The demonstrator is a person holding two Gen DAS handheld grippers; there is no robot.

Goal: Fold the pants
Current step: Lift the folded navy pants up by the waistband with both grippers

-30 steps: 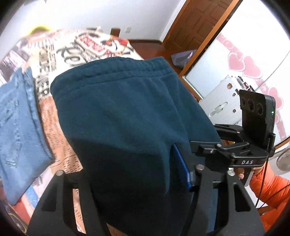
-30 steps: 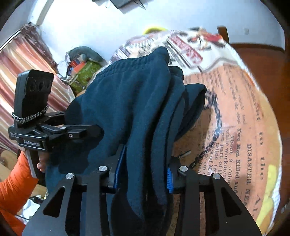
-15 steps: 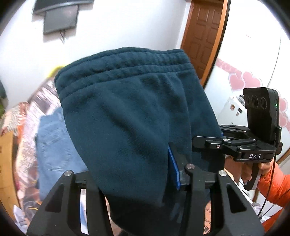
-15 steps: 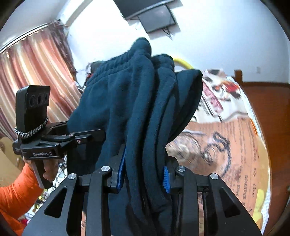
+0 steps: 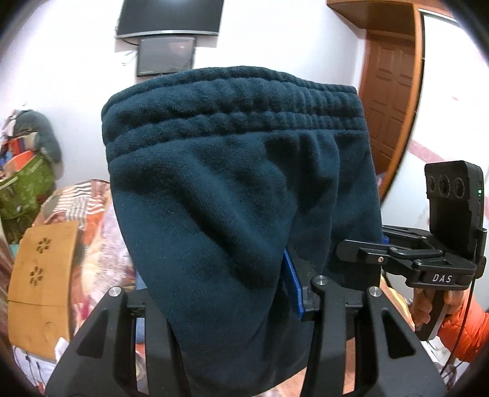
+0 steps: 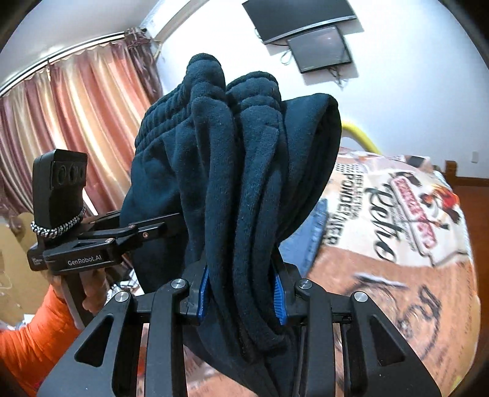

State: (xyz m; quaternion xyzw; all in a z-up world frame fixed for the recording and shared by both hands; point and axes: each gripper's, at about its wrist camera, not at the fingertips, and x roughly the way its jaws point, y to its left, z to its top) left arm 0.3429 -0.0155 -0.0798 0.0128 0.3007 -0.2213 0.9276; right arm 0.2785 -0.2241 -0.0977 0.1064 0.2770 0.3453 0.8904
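Note:
Dark teal fleece pants (image 5: 238, 189), folded into a thick bundle with the ribbed waistband on top, are held up in the air. My left gripper (image 5: 220, 293) is shut on one end; the cloth drapes over it and hides the left finger. My right gripper (image 6: 243, 293) is shut on the other end, several layers (image 6: 244, 183) pinched between its blue pads (image 6: 278, 297). Each gripper shows in the other's view: the right one (image 5: 360, 253) in the left wrist view, the left one (image 6: 171, 224) in the right wrist view.
Below lies a bed with a printed newspaper-style cover (image 6: 397, 244). Blue jeans (image 6: 308, 241) lie on it behind the bundle. A wooden chair back (image 5: 42, 284) stands at left. A wall TV (image 5: 169, 15), a door (image 5: 388, 100) and curtains (image 6: 76, 122) surround the bed.
Both grippers have lifted the folded pants off the bed and tilted upward, so the views now face the wall and TV instead of the bed cover.

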